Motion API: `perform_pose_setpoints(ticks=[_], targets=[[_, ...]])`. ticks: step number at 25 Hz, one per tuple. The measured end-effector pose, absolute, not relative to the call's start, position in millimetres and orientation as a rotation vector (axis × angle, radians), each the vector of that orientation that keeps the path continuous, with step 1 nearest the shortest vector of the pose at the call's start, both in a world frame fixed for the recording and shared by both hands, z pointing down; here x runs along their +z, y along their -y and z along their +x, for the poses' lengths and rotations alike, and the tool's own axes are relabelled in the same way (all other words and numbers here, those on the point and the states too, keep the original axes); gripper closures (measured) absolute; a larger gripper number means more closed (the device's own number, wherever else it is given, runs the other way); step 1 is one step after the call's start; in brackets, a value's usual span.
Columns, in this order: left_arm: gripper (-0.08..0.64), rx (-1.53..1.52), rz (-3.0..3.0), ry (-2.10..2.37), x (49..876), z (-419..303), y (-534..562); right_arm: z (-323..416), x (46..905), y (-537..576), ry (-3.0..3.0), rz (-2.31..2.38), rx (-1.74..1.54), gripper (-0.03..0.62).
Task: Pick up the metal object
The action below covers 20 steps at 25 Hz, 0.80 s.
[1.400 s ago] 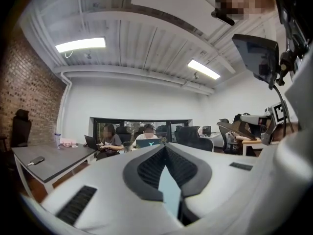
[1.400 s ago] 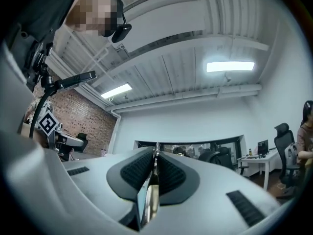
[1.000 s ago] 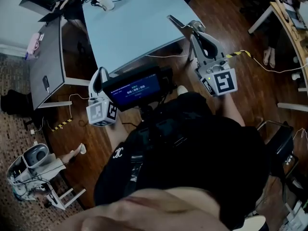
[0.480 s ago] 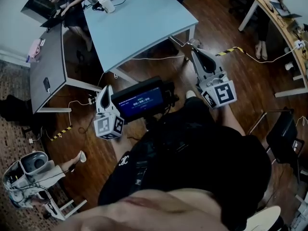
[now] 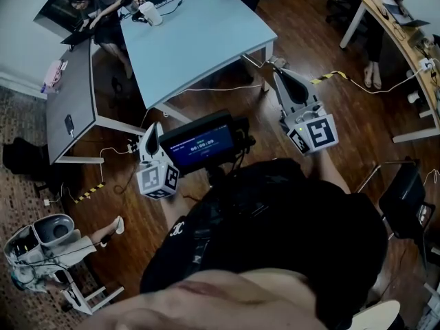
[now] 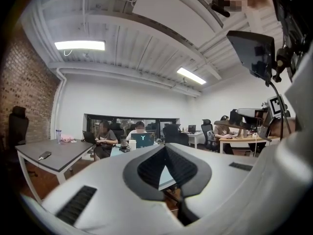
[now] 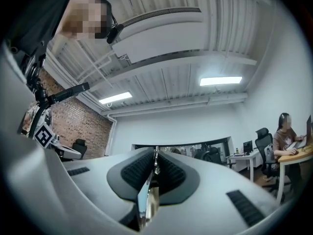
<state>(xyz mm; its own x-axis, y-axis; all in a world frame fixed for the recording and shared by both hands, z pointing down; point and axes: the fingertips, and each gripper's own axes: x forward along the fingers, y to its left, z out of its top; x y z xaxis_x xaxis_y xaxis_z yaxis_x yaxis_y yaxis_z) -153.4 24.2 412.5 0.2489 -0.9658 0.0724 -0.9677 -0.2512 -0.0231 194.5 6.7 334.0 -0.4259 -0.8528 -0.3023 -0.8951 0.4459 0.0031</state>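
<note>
I judge that the pick-up itself is done. The metal object (image 7: 145,196), a thin shiny strip, is clamped in the right gripper (image 7: 155,153) and is held in the air, well apart from the light blue desk (image 5: 199,33) at the upper middle of the head view. In the right gripper view the two dark pads (image 7: 133,174) are pressed together on the strip. It runs between them from the tips down to the lower edge of the frame.

In the head view the right gripper (image 5: 278,66) is right of centre, above the wooden floor (image 5: 357,115).

The left gripper (image 6: 165,148) has its jaws closed at the tips and I see nothing between them. In the head view the left gripper (image 5: 152,126) is left of centre, beside the small screen (image 5: 199,143).

For the next move I think I must only keep a firm grip, because such a thin strip could slip or turn between the pads.
</note>
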Motion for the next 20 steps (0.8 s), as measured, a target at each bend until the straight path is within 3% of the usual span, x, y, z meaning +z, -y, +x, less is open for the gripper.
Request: perform_pose_setpoints(ticks=[20], targets=[[0.543,0.156,2.413,1.980,405.5,-102.4,-36.4,246.3,340.4,-4.8,-2.468,-1.490,0.223,0.578]])
